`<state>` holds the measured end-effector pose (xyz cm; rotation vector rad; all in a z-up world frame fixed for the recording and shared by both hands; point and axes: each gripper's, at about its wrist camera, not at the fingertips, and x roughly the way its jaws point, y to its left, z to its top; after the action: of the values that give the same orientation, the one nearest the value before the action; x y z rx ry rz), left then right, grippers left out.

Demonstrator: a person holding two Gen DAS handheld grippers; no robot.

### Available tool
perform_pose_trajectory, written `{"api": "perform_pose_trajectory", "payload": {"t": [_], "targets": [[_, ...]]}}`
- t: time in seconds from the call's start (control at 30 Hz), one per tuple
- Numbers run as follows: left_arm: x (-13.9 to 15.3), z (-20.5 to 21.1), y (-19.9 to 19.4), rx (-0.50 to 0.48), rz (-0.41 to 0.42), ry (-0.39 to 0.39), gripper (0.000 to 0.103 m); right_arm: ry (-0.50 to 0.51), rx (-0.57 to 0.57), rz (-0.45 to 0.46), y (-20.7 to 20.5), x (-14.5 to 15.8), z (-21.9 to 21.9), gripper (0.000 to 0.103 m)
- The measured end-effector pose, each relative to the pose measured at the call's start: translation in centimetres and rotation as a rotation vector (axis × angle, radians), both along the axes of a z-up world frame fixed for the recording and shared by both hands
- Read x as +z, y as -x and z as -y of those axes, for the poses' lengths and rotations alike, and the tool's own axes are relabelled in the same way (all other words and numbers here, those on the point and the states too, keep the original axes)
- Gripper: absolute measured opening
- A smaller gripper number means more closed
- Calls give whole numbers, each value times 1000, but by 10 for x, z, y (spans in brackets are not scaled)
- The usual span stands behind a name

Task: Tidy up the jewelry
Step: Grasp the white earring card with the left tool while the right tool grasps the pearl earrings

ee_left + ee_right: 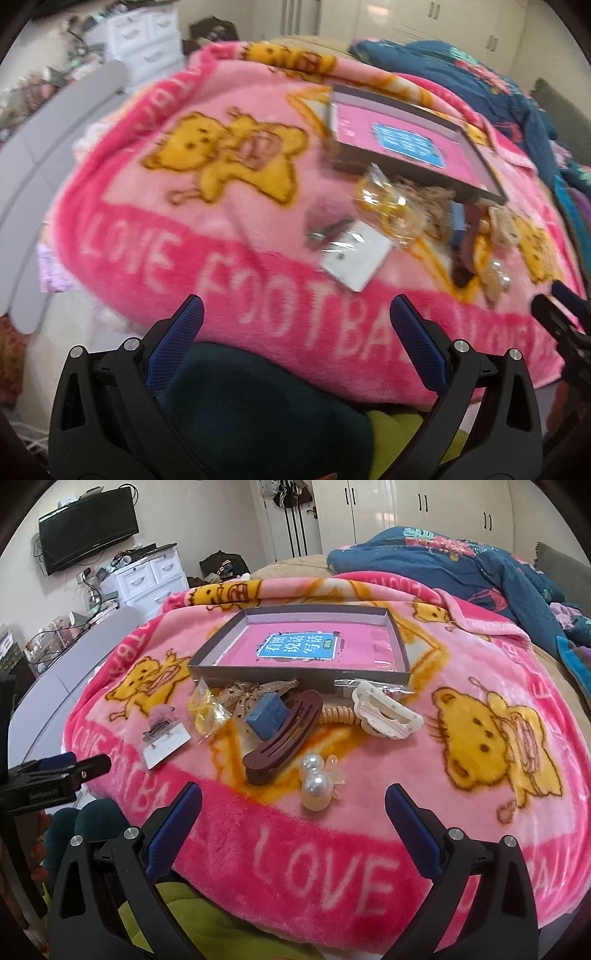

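A shallow grey box (pixel 295 672) with a pink book inside lies on a pink bear blanket (pixel 369 775). In front of it lie a brown hair clip (pixel 284 731), a white hair clip (pixel 384 712), a pearl clip (pixel 319 786), a blue cube (pixel 267 714), a yellow bagged item (pixel 207 710), a coiled hair tie (pixel 338 714) and a hairpin on a white card (pixel 164 744). My right gripper (pixel 293 805) is open and empty, just short of the pearl clip. My left gripper (pixel 295 314) is open and empty, near the white card (pixel 356 254). The box (pixel 417 162) shows blurred there.
A blue floral quilt (pixel 461 565) lies at the back right. White drawers (pixel 147 576) and a wall screen (pixel 88 528) stand at the left. The left gripper shows at the left edge of the right wrist view (pixel 55 771).
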<state>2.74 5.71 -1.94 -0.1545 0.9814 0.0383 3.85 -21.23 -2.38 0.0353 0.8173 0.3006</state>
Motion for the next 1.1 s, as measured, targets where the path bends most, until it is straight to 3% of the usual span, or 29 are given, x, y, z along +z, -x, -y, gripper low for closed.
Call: {"api": "perform_pose_trajectory", "payload": {"t": [0.1, 0.27, 0.63, 0.7, 0.8, 1.1], "targets": [[-7, 5, -7, -45, -7, 39, 95, -11, -13, -20, -9, -5, 4, 99], [-29, 28, -27, -148, -57, -2, 94, -10, -38, -33, -20, -12, 11, 99], [-40, 33, -53, -215, -56, -18, 62, -14, -80, -64, -35, -25, 28, 99], [-37, 34, -56, -229, -51, -6, 48, -14, -82, -67, -37, -27, 29, 99], [-37, 41, -59, -261, -57, 23, 39, -16, -88, -72, -41, -30, 31, 99], [-45, 54, -68, -278, -74, -2, 39, -6, -36, -83, -52, -41, 23, 96]]}}
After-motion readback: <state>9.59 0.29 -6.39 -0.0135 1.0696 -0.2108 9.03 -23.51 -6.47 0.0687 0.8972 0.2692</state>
